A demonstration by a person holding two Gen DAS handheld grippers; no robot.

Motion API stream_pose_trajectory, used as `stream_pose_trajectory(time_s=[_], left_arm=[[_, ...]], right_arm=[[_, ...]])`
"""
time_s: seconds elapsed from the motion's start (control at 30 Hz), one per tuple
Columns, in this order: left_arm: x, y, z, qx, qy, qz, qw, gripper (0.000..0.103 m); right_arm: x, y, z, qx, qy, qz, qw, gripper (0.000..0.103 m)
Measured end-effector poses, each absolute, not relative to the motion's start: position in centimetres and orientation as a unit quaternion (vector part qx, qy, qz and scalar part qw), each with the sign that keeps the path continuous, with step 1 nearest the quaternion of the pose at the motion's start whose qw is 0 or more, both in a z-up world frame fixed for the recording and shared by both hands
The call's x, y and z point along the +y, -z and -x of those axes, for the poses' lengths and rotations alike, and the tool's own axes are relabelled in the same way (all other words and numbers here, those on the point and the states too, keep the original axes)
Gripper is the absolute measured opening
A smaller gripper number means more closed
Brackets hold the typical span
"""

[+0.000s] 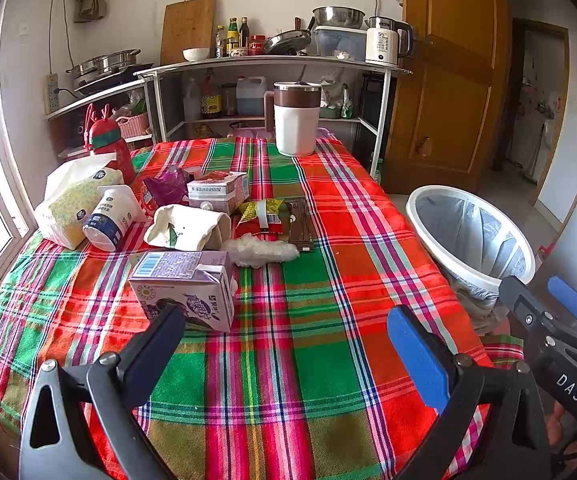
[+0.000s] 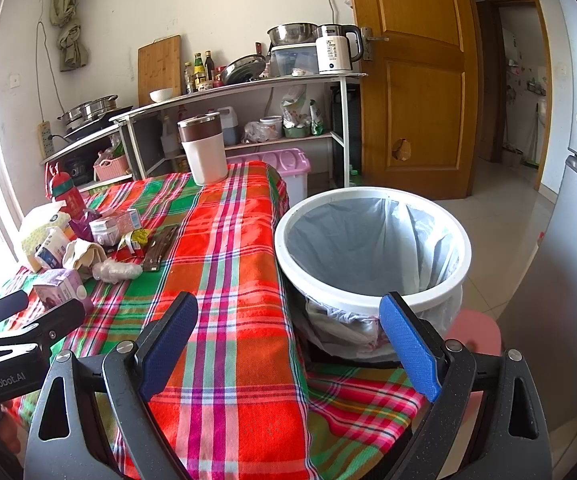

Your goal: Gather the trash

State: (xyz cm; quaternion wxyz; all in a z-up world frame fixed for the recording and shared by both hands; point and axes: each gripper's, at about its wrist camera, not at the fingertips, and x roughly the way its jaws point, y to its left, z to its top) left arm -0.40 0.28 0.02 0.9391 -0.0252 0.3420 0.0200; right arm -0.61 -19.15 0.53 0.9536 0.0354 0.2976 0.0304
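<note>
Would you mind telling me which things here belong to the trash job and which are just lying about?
Job: purple milk carton, crushed paper cup, snack wrappers, crumpled plastic, lined bin, both open grippers.
Lying about: tumbler, red bottle, tissue pack.

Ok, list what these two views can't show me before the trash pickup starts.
- Bin bottom: right wrist view, the liner and rim hide whether anything is inside.
- Purple milk carton lower front: left wrist view, covered by a finger of the left tool.
- Red bottle base: left wrist view, behind the tissue pack.
- Wrapper print: both views, too small to read.
- Right tool: open, empty.
</note>
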Motion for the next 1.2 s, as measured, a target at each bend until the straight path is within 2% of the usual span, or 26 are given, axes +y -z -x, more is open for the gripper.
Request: stream_pose_trajectory(time_s=[0.67, 1.2], left_arm=[[0.8, 0.0, 0.5, 0.345, -0.017, 0.024, 0.938, 0.103], [10.6, 1.2, 1.7, 0.36, -0.074, 0.077, 0.927, 0.103]], right_arm=[[-19.0, -0.5, 0.5, 0.3, -0.032, -0.036, 0.953, 0.092], [-12.8, 0.8, -2.5, 0.328, -0.148, -0.013, 0.933, 0.092]])
